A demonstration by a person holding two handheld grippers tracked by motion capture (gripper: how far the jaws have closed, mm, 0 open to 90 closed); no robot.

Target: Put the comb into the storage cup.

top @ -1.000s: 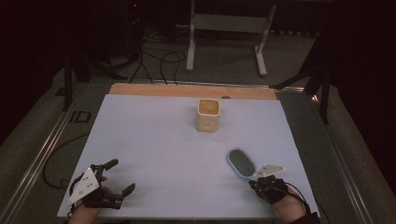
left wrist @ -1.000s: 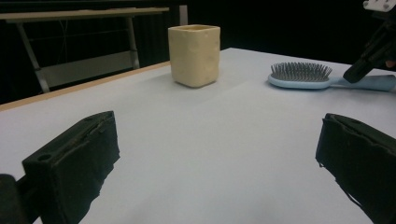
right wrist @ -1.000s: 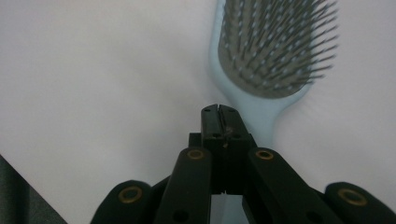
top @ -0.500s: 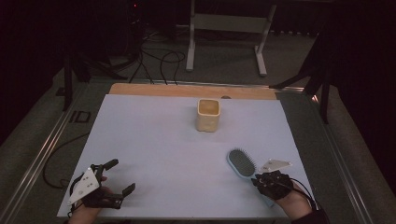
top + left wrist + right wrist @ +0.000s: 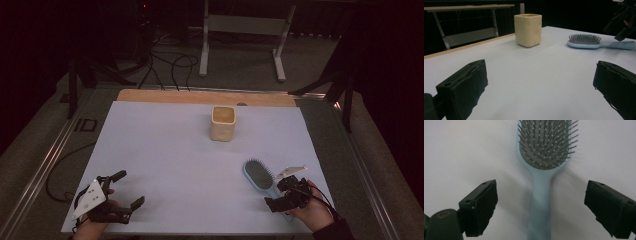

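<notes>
A dim recording lab or test studio, not a home: a work table [image 5: 150, 150] covered by a plain white sheet, its wooden edge [image 5: 200, 96] bare at the far side and metal rails [image 5: 45, 165] running along the left, stands on a grey floor. Loose black cables [image 5: 165, 62] snake across that floor beyond the table, near a white metal stand [image 5: 245, 30] and dark tripod legs [image 5: 330, 85] at far right. Black surroundings close off the room on every side.
</notes>
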